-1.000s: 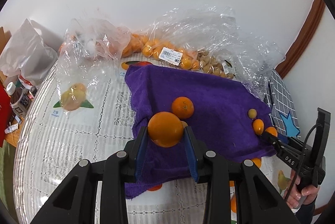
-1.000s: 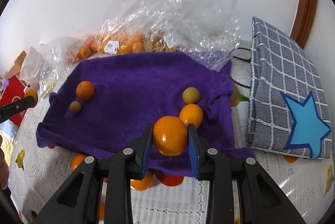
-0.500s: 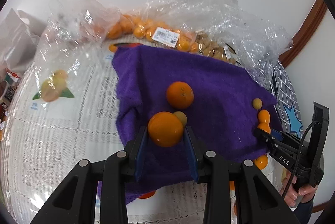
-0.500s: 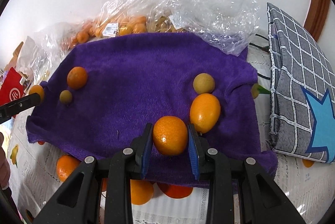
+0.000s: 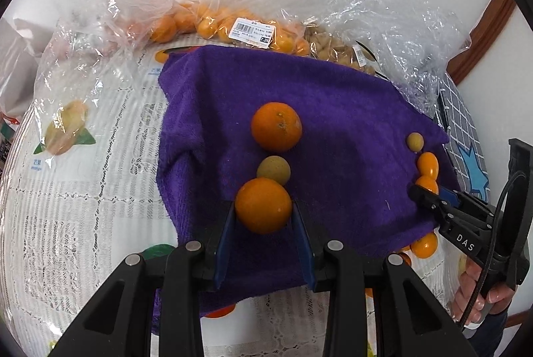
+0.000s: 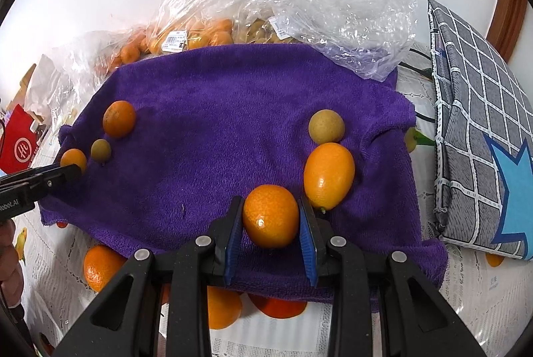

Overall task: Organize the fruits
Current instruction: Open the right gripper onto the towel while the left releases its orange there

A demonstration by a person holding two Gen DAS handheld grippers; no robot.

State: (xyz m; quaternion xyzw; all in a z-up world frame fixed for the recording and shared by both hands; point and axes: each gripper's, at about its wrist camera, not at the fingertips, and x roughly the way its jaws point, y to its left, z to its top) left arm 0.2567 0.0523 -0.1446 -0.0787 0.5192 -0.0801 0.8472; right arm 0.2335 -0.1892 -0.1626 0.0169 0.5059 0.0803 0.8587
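A purple towel (image 5: 333,123) (image 6: 216,123) lies on the table. My left gripper (image 5: 264,210) is shut on an orange (image 5: 263,205), low over the towel's near left part, just before a small green-brown fruit (image 5: 273,169) and another orange (image 5: 276,126). My right gripper (image 6: 270,218) is shut on a small orange (image 6: 270,215) over the towel's right part, beside an oval kumquat (image 6: 329,175) and a green-brown fruit (image 6: 326,126). The right gripper also shows in the left wrist view (image 5: 423,193).
Clear plastic bags (image 5: 253,27) of oranges and pale fruit lie behind the towel. A grey checked cushion (image 6: 476,123) with a blue star lies to the right. Loose oranges (image 6: 100,267) sit at the towel's front edge. A red package (image 6: 20,143) stands at left.
Both grippers have moved forward and lower over the towel, each still holding its orange. The fruits on the towel now lie closer to the fingertips.
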